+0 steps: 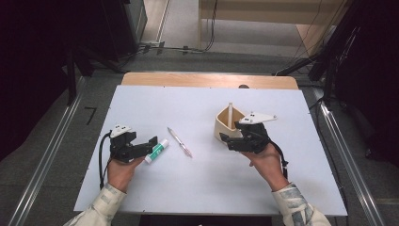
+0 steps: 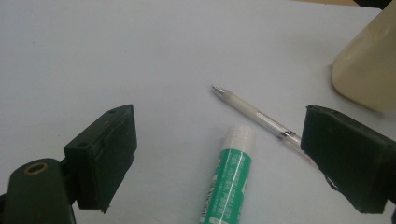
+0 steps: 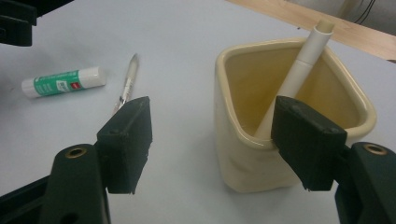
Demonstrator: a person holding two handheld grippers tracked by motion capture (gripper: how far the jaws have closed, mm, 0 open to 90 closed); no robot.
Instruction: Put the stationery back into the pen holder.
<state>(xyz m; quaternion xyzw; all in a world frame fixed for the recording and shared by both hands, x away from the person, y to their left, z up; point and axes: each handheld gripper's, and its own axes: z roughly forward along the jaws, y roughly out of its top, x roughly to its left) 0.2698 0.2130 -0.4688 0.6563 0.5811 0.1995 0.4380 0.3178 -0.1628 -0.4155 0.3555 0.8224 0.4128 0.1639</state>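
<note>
Hovering with jaws spread, left gripper (image 1: 151,142) over the green glue stick (image 1: 156,151) (lying flat), clear pen (image 1: 179,141) just beside it, cream holder (image 1: 225,123) with one white pen (image 1: 230,114) upright, right gripper (image 1: 225,140) released at its near wall.

Table (image 1: 197,188): we see it carrying everything, our hands entering from its near edge.
Glue stick (image 1: 156,151): we find it lying left of centre, between the jaws of the left gripper (image 1: 149,145).
Pen (image 1: 179,141): it lies just right of the glue stick, apart from it.
Cup (image 1: 227,125): we see it right of the pen, a marker (image 1: 230,114) leaning inside.
Right gripper (image 1: 229,140): we hold it at the cup's near side, its jaws spread.
</note>
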